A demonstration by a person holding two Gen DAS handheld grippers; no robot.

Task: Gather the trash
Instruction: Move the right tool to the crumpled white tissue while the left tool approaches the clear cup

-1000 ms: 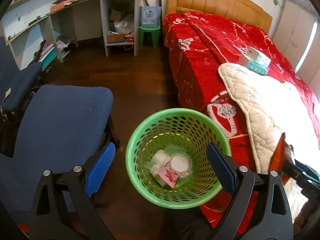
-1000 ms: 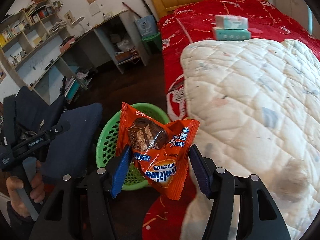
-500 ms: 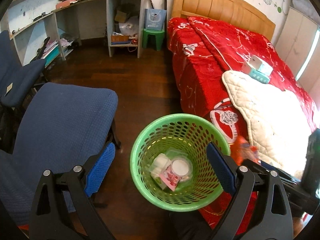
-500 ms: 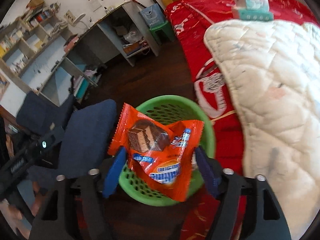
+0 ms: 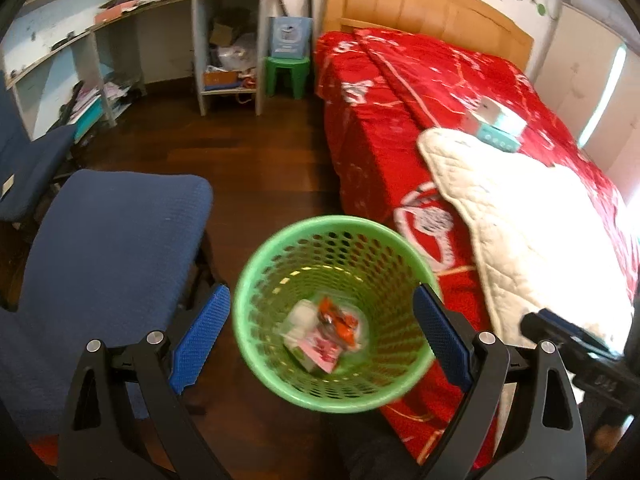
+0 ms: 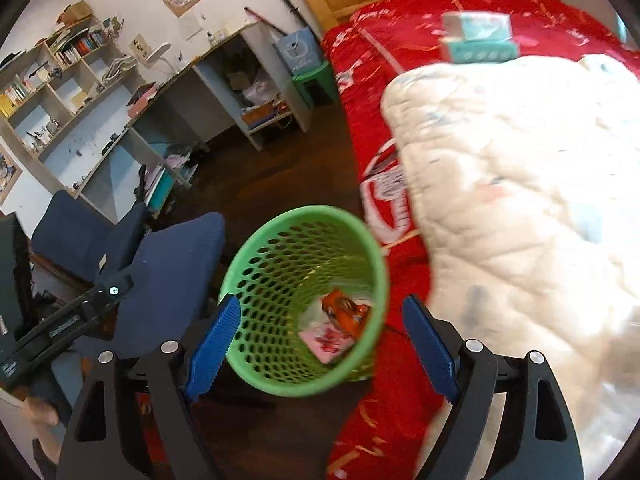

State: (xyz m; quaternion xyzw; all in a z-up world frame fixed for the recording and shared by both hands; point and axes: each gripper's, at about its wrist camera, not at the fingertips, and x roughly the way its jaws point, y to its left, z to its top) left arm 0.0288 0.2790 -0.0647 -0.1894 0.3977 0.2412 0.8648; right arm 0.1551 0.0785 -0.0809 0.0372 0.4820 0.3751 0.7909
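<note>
A green perforated trash basket (image 5: 276, 376) stands on the dark wood floor between a blue chair and a red bed; it also shows in the right wrist view (image 6: 260, 344). Inside lie an orange snack wrapper (image 5: 338, 320) (image 6: 346, 310), a pink packet (image 5: 320, 350) (image 6: 326, 340) and a white piece (image 5: 300, 316). My left gripper (image 5: 320, 338) is open and empty above the basket. My right gripper (image 6: 320, 336) is open and empty above the basket, too.
A blue chair (image 5: 108, 260) stands left of the basket. A bed with a red cover (image 5: 400, 92) and a white quilt (image 5: 532, 216) lies to the right, with stacked tissue boxes (image 5: 494, 122) on it. Desk shelves (image 5: 224, 48) and a green stool (image 5: 289, 74) line the far wall.
My right gripper moved over the basket, opened and let go of the orange snack wrapper, which now lies in the basket. The left gripper stayed open.
</note>
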